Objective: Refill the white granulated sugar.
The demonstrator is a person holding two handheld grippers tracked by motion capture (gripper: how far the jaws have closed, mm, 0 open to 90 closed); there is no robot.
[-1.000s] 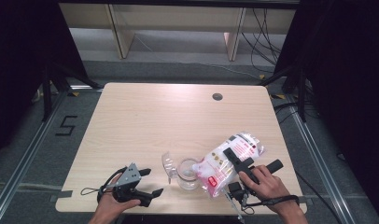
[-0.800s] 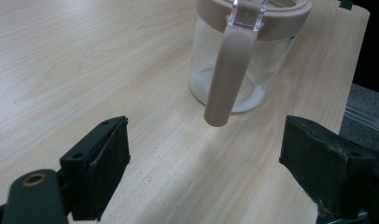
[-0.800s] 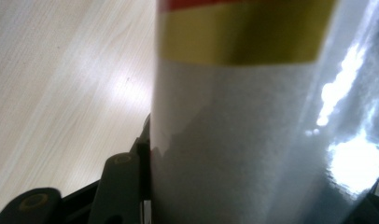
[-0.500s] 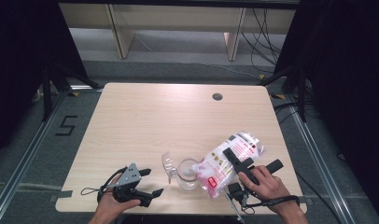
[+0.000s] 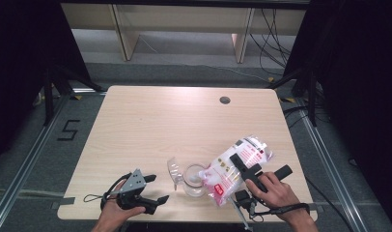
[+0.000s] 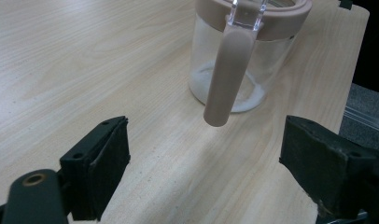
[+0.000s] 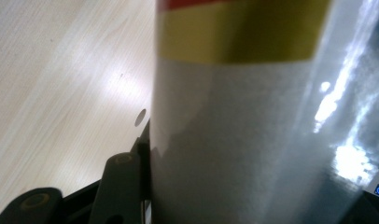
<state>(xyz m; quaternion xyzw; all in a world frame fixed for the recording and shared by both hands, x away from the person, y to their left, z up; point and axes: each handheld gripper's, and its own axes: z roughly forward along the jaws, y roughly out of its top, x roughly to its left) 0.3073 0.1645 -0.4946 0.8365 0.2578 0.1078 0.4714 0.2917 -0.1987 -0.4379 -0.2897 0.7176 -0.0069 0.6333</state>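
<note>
Plastic bag clamped in our right tongs, tilted over the jar near the surface's front edge. Left tongs rest wide open, empty, beside it. Left gripper view: jar ahead between open jaws. Right gripper view: bag pressed against the jaw.

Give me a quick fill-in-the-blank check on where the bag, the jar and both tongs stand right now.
1. The right tongs are shut on the ____, tilted with its lower end over the glass jar.
2. The left tongs stand ____, with nothing between the pads.
3. Seen from the left gripper view, the jar's handle points ____ the left tongs.
4. The jar holds a thin layer of ____ powder at the bottom.

Missing words: bag; open; toward; white
</note>
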